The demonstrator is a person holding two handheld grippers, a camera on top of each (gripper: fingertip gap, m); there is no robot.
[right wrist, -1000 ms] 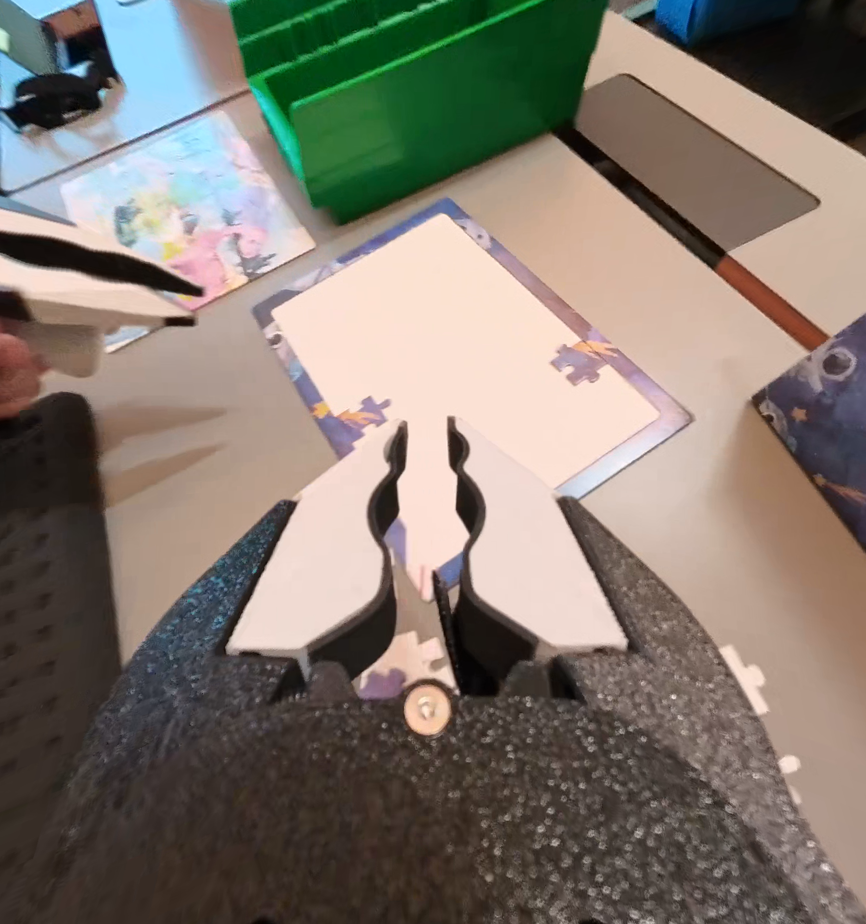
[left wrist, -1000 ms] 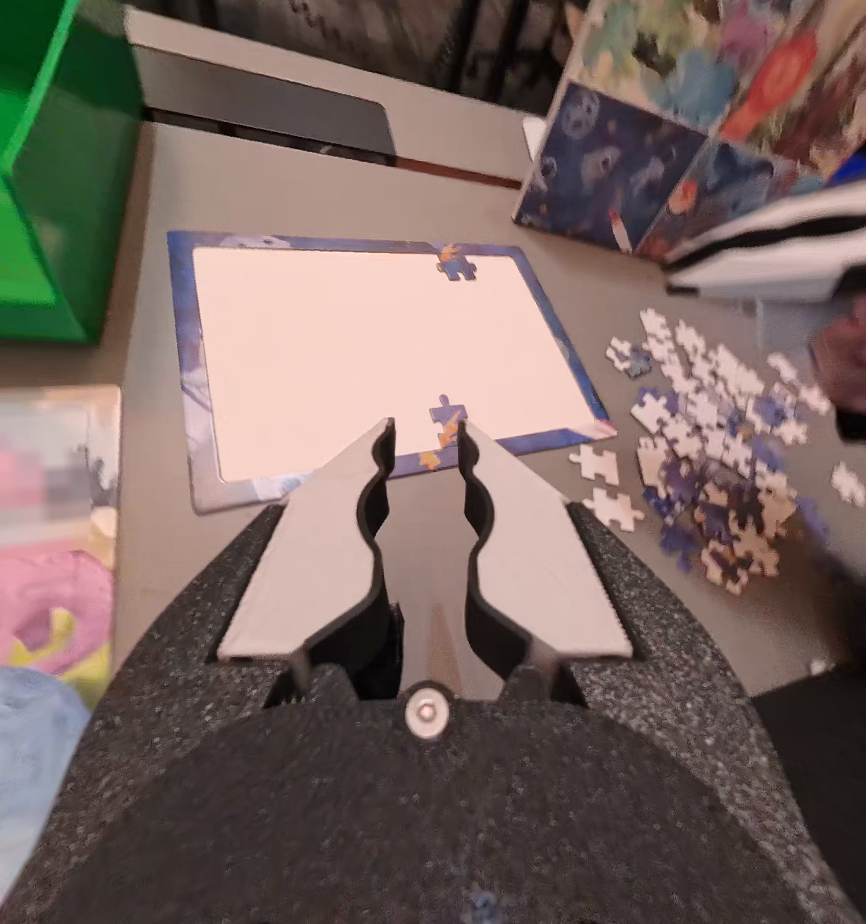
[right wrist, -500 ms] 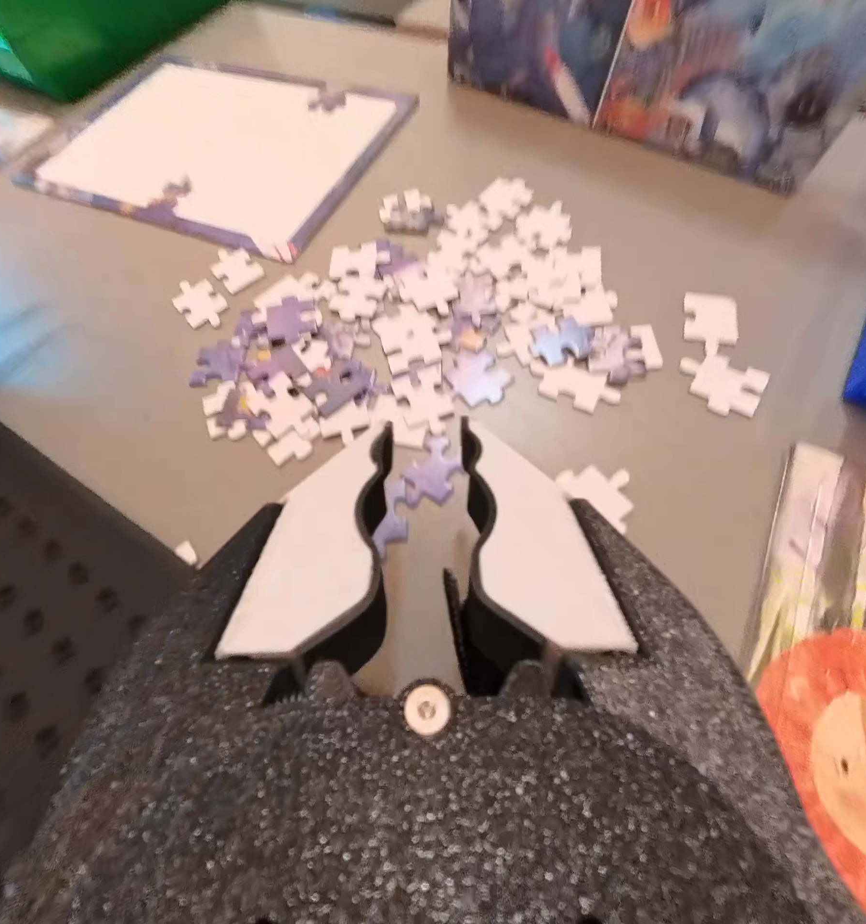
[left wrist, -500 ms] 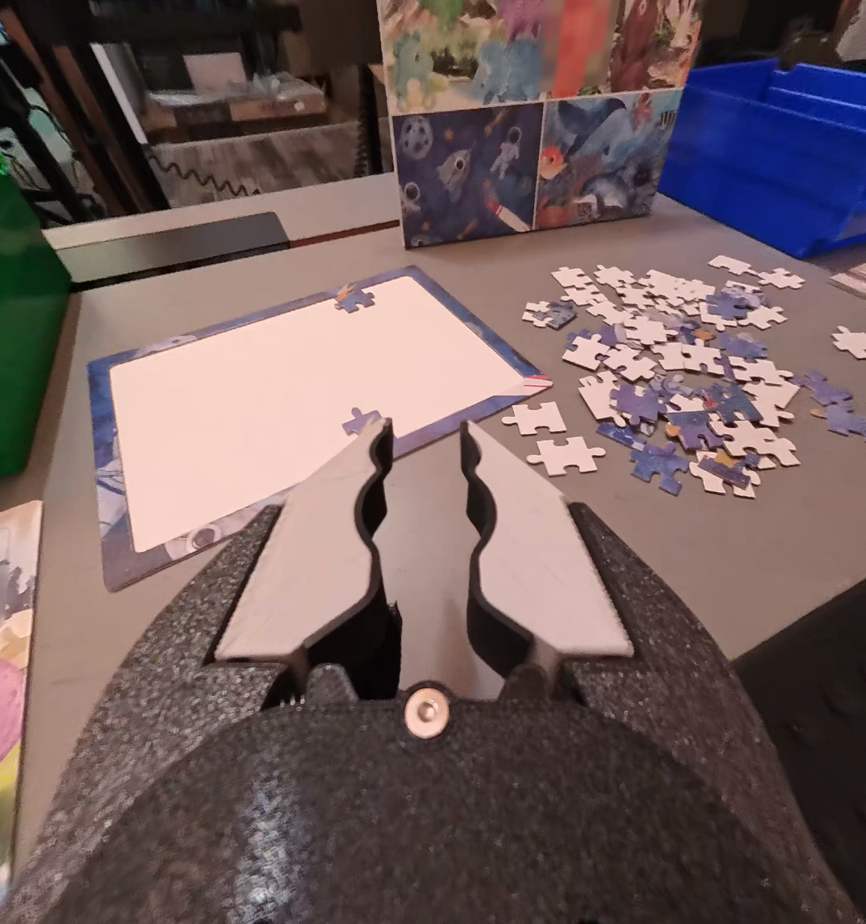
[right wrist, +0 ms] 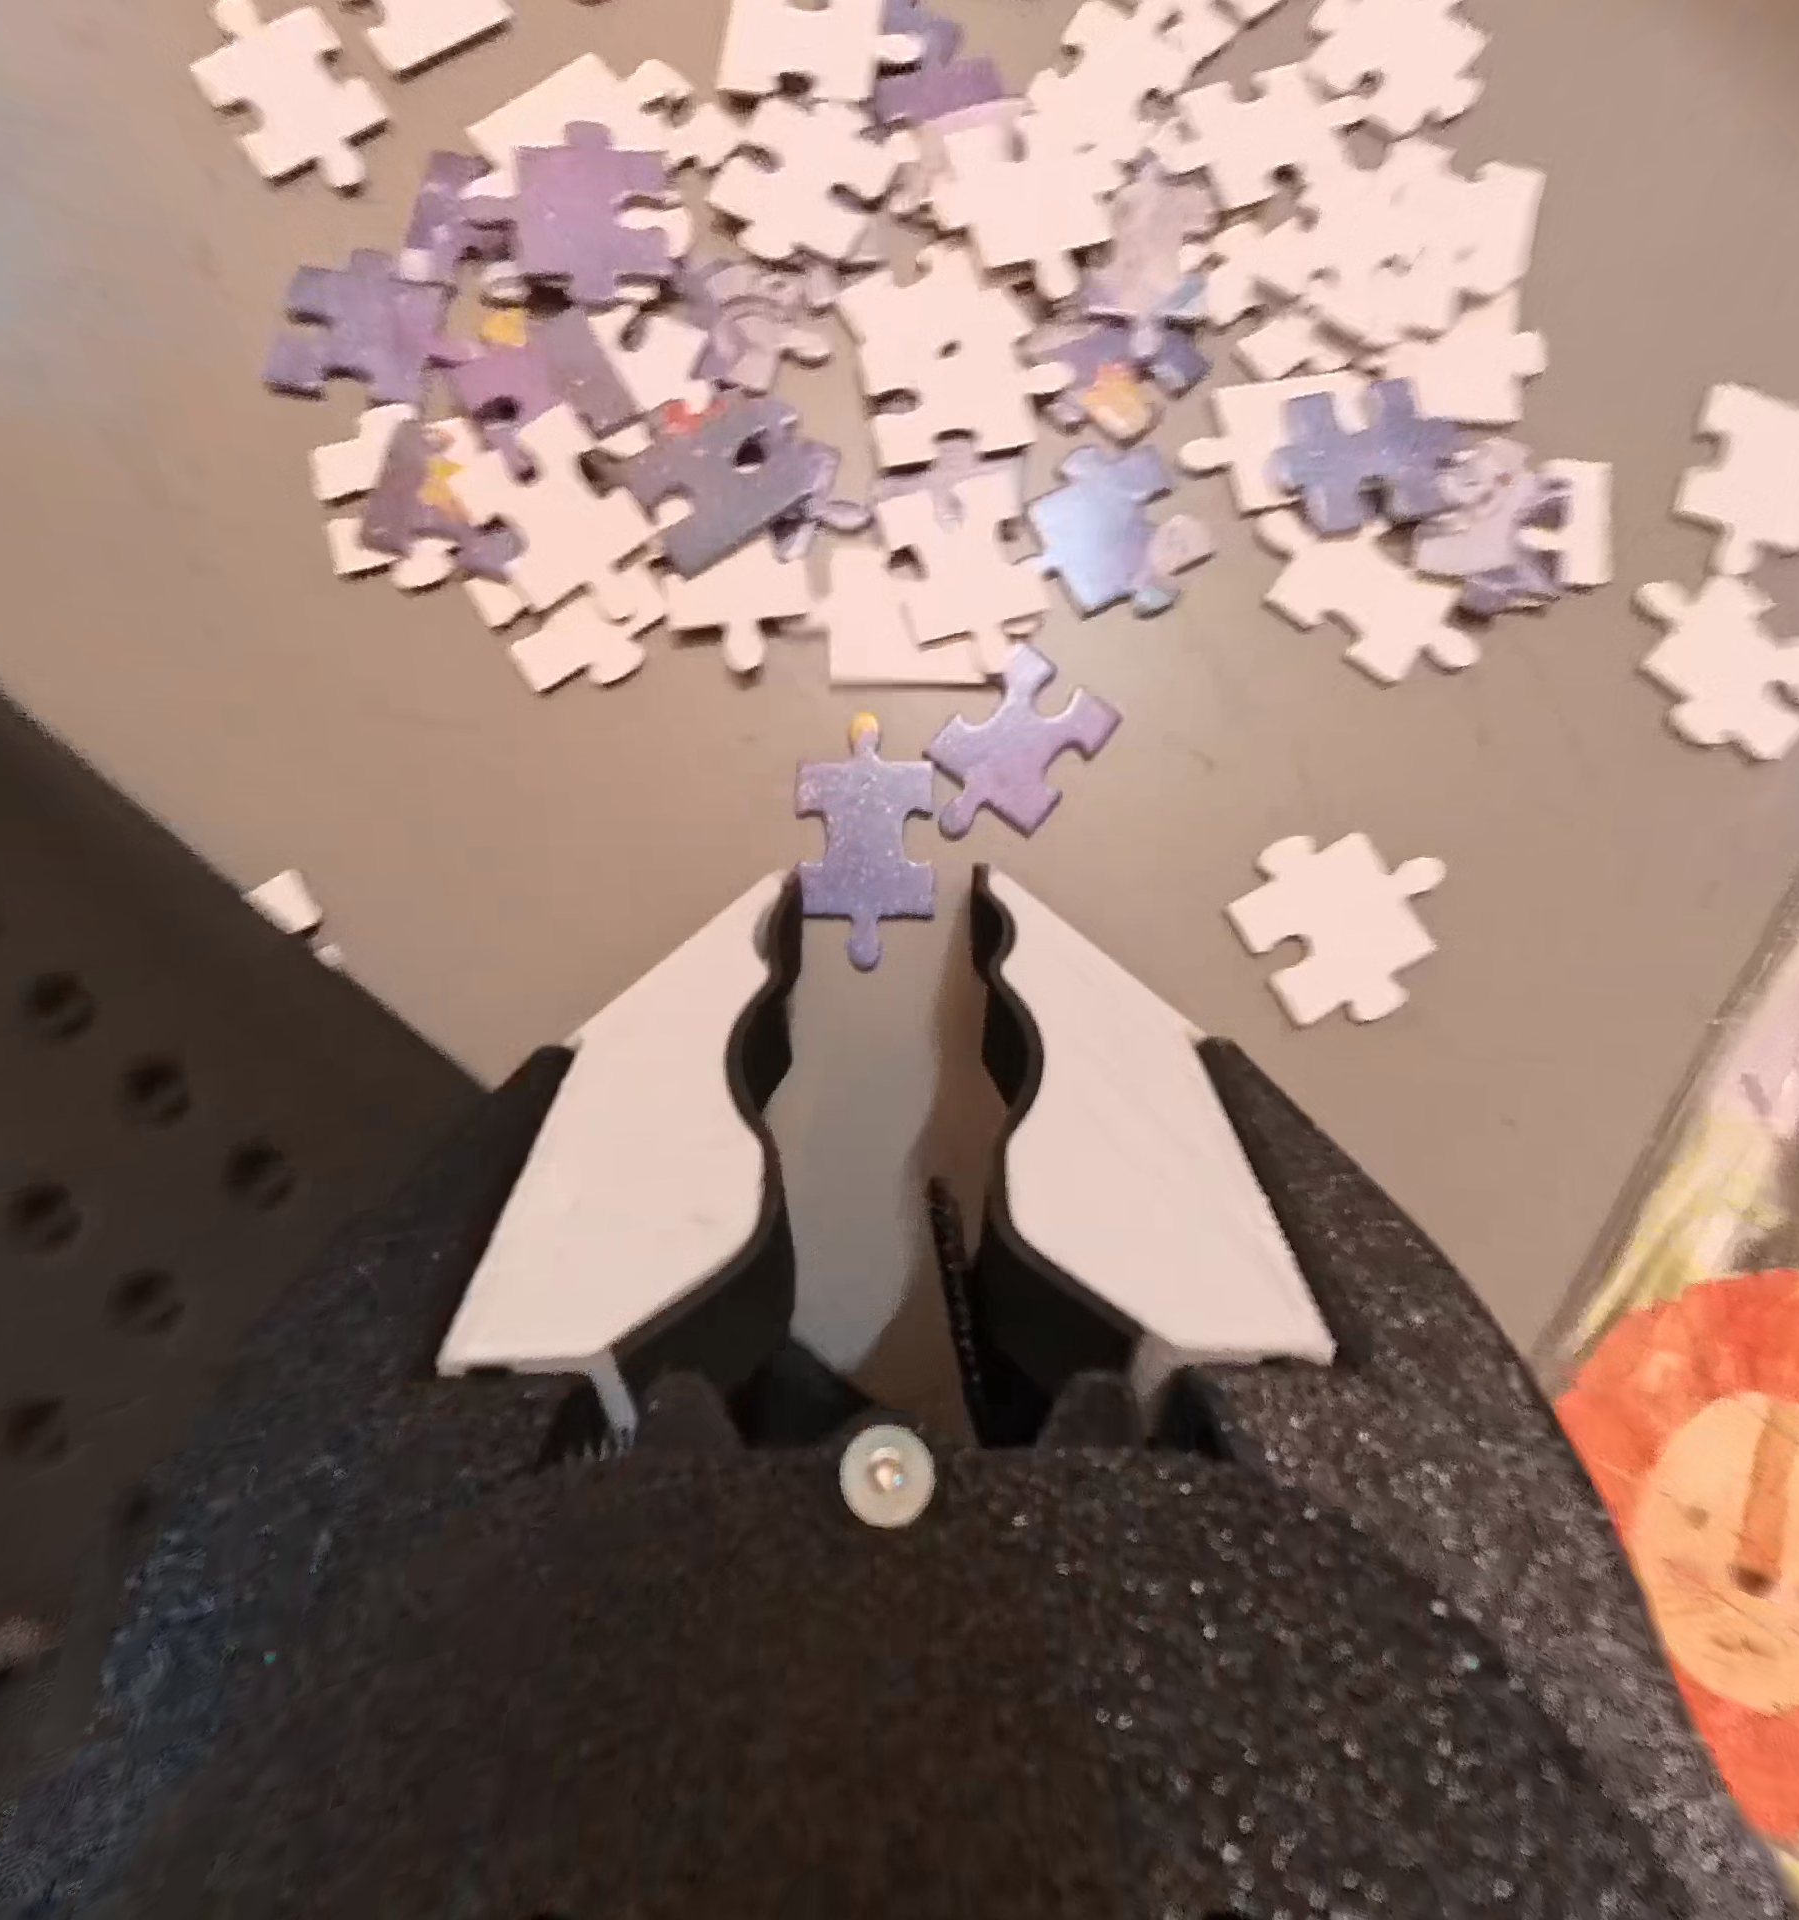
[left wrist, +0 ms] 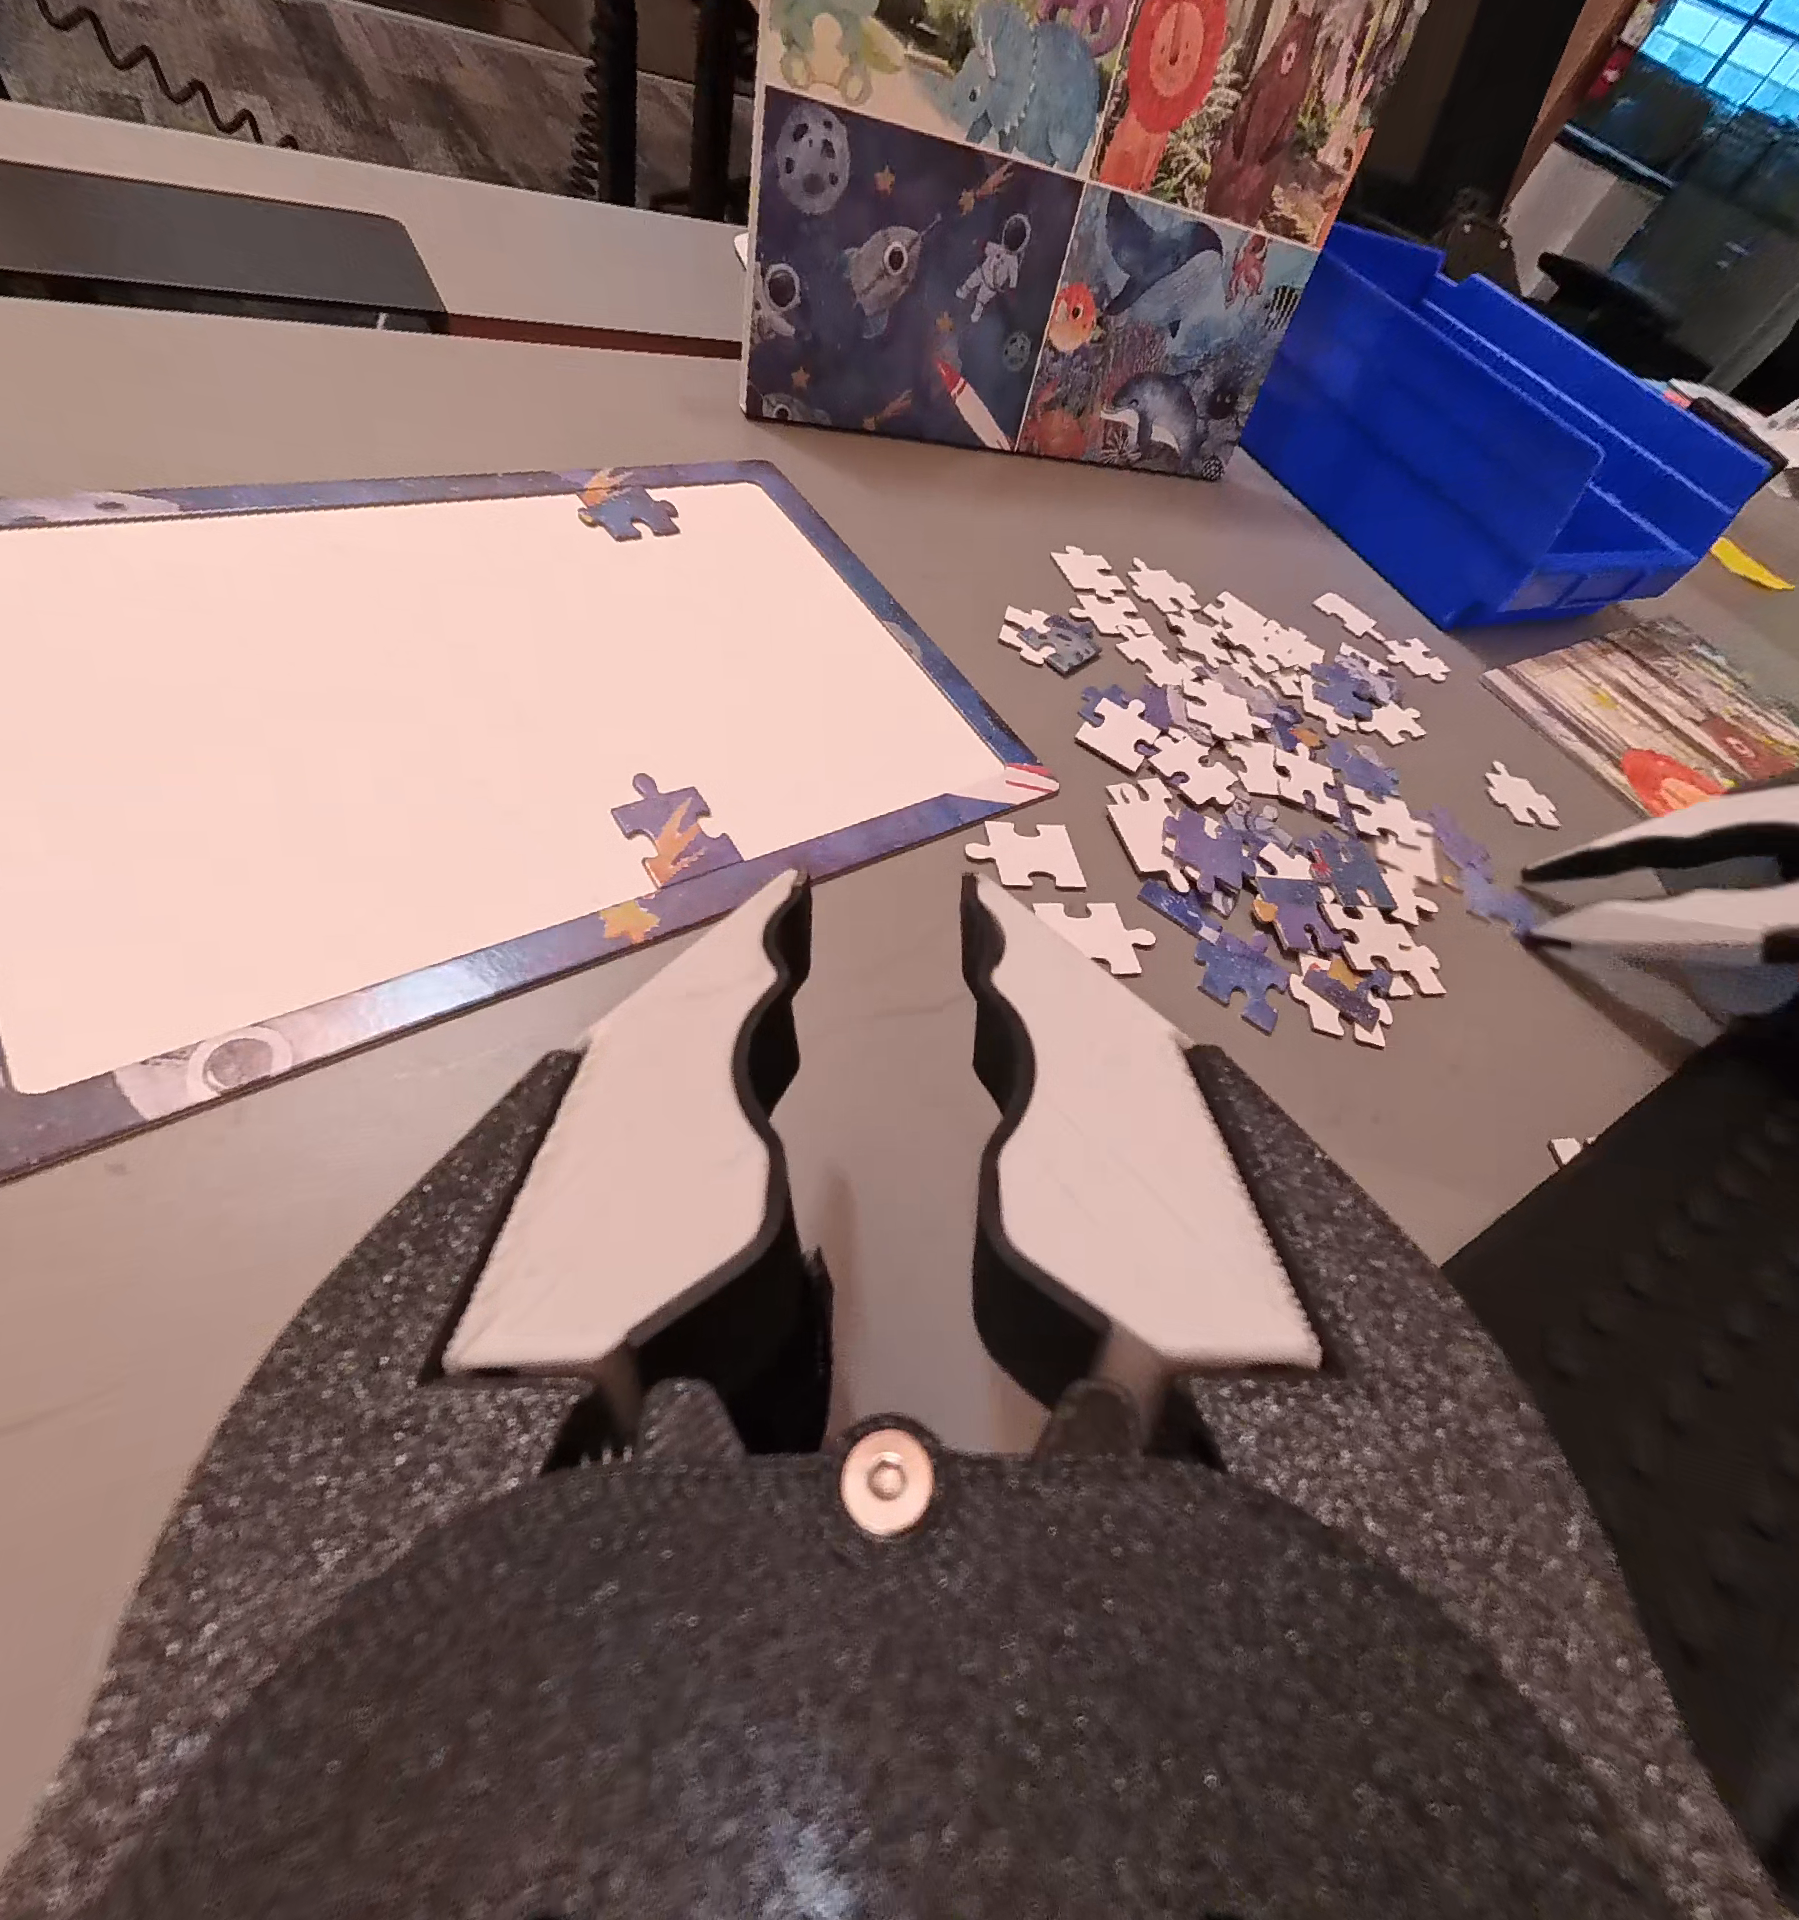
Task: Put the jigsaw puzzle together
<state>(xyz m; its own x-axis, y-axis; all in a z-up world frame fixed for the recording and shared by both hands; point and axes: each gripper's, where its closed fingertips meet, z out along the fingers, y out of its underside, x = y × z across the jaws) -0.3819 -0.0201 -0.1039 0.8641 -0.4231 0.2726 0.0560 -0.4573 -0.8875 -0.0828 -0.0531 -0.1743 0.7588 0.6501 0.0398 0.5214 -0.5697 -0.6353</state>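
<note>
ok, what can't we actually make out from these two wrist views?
- Puzzle frame: its left end is cut off by the left wrist view's edge.
- Loose pieces: blurred in the right wrist view, and many lie blank side up, so their pictures are unreadable.
- Blue piece at the right hand-held gripper: contact with the fingertips is unclear.
- Lion picture: cropped by the right edge.
- Left hand-held gripper: open, empty.
</note>
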